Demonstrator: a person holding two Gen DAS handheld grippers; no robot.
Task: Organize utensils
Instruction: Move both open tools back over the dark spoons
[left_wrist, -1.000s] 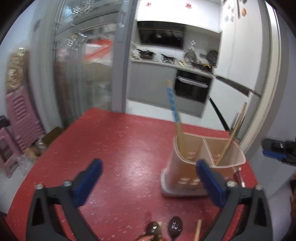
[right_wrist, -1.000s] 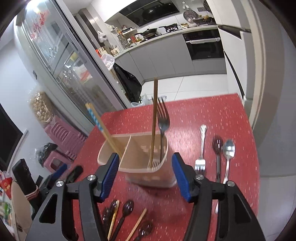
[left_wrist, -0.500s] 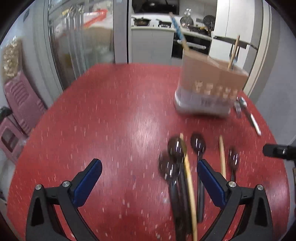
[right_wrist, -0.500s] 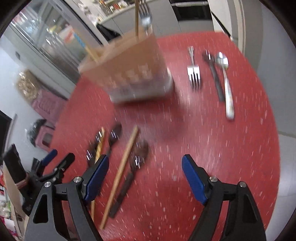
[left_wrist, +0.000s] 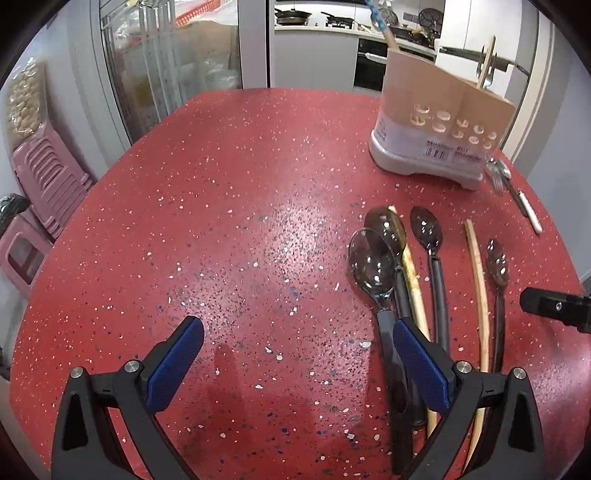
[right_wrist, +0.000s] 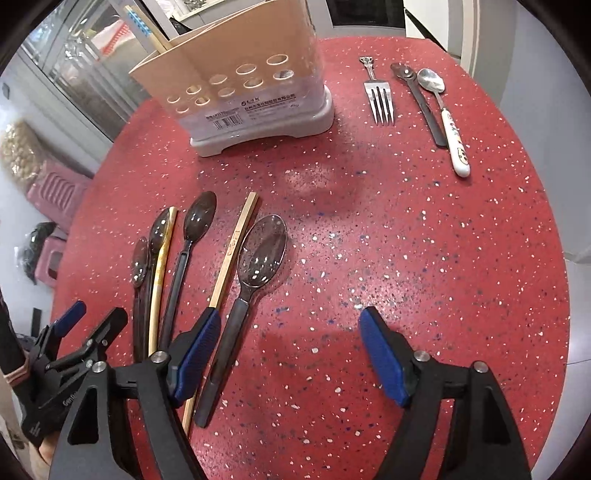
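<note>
Before you, the utensil holder (right_wrist: 236, 92) carries a white sticker (right_wrist: 251, 110) low on its front: a barcode (right_wrist: 225, 121) with digits beneath and a line of Chinese characters beside it, all too small to read. In your left wrist view the same sticker (left_wrist: 452, 150) shows only as a blur of dark print. The wooden chopstick (right_wrist: 232, 251) bears a reddish stamped mark you cannot make out. The ceramic spoon handle (right_wrist: 456, 142) shows a coloured pattern, not legible lettering.
</note>
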